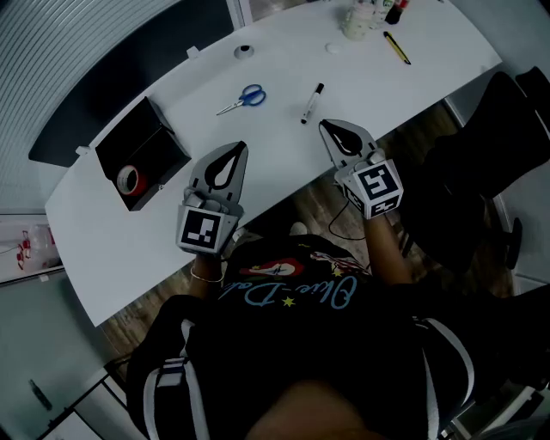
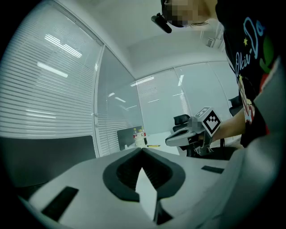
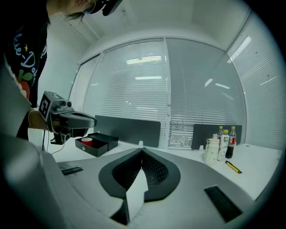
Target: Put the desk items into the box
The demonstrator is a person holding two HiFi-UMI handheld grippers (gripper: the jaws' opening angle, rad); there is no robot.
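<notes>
Status: we're at the start of a pick, nothing in hand.

- Left gripper [image 1: 235, 155]: jaws pressed together, nothing between them. It hangs over the near edge of the curved white desk [image 1: 378, 77], tip pointing across it.
- Right gripper [image 1: 332, 131]: same, jaws closed tip to tip and empty, over the near edge further right.
- Open black rectangular box [image 1: 142, 129] sits at the desk's left end, left of the left gripper. A red roll of tape [image 1: 129, 180] already lies inside it, so we judge one item done.
- On the desk, outside the box: blue-handled metal scissors [image 1: 243, 99] beyond the left gripper, a black marker with a white band [image 1: 312, 102] near the right gripper's tip, and a yellow-and-black pen-like stick [image 1: 396, 47] far right, beside a cluster of bottles [image 1: 361, 17]. We can't tell whether the bottles count as desk items.

Our read is that most of the task is left. The marker looks like the closest target for the right gripper, the scissors for the left.

The next move calls for:
- opening the jaws first, since both are closed;
- tipping the nose down to the desk surface;
- straddling the marker across its barrel, not along it;
- carrying it well left to the box.

Risk: the marker is round and may roll away if a jaw nudges it.
</notes>
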